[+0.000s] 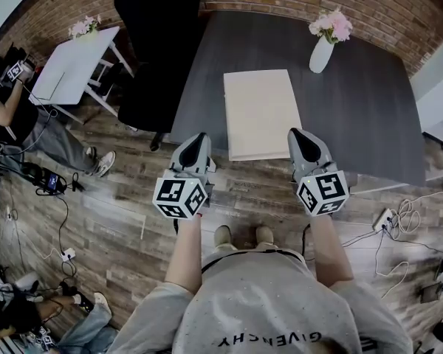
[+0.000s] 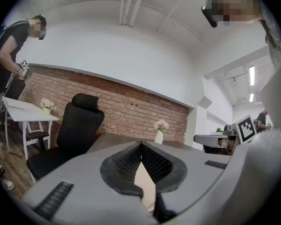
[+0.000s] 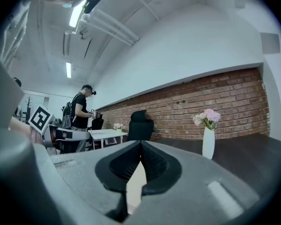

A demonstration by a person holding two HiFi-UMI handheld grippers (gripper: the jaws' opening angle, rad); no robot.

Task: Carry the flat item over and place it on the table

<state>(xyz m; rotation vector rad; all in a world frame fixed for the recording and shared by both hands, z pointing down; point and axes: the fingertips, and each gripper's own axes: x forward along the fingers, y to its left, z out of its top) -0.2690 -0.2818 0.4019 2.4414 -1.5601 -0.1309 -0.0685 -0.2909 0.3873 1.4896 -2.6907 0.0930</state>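
left gripper [image 1: 195, 144] and right gripper [image 1: 305, 140] both have jaws closed tip to tip, nothing held. flat item [image 1: 260, 113] lies on the dark table [image 1: 369, 109], ahead of and between the two grippers, its near edge at the table's near edge. vase [image 1: 321, 54] stands beyond the right gripper, black chair [image 1: 151, 43] beyond the left.

We've got a dark table [image 1: 369, 109] standing on the wood floor [image 1: 118, 220]. On it we see a pale flat board [image 1: 261, 113] lying down to the near edge, and a white vase [image 1: 320, 54] of pink flowers farther back.
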